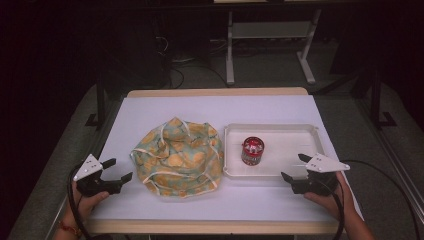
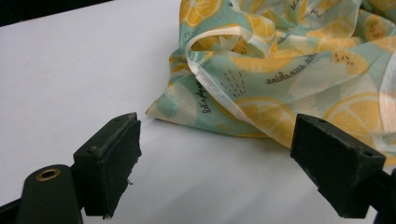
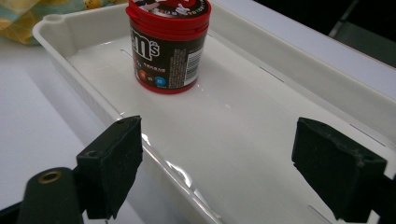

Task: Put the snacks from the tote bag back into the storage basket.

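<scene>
On the table, the cloth (image 1: 177, 156) lies crumpled beside the tray (image 1: 235, 132) holding the can (image 1: 252, 150). Left gripper (image 1: 119, 170) and right gripper (image 1: 295, 168) are held released, approach pending; a cloth-edge grasp is judged next.

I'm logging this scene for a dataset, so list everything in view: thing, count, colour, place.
Lemon-print cloth bag: one, mint green and yellow with white trim, crumpled at table centre-left.
Tray: one, white, right of the bag.
M&M's candy tub: one, brown with red lid, upright inside the tray's left half.
Table: one, white top with wooden edge.
Desk frame: one, pale grey, on the floor behind.
Left gripper: one, black, jaws open, near the bag's left edge.
Right gripper: one, black, jaws open, at the tray's near right corner.
Hands: two, holding the grippers.
</scene>
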{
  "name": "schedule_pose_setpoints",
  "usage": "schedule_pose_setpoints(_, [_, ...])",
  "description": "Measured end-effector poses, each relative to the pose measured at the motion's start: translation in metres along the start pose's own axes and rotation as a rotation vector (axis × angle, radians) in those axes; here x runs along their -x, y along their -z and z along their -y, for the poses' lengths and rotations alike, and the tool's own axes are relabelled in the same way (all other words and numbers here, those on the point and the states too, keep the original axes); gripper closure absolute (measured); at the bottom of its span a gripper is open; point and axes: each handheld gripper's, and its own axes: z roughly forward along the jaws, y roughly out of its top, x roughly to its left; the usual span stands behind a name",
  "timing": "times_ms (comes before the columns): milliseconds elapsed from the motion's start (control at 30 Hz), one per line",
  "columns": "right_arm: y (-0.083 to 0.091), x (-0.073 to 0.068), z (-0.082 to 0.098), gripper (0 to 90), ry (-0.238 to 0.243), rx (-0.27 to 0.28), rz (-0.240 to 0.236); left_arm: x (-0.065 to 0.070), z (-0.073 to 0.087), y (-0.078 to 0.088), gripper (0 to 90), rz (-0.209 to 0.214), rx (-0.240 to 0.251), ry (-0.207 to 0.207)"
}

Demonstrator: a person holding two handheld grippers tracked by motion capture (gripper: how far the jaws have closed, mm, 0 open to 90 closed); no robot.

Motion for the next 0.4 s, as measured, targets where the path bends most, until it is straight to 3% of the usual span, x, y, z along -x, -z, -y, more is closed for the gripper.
schedule_pose_setpoints(400, [-0.0002,-0.0029,0.0047,16.1,-0.007,-0.009,-0.012,-0.0003,-0.0025,-0.0068,15.4,0.026,0.001,-0.009])
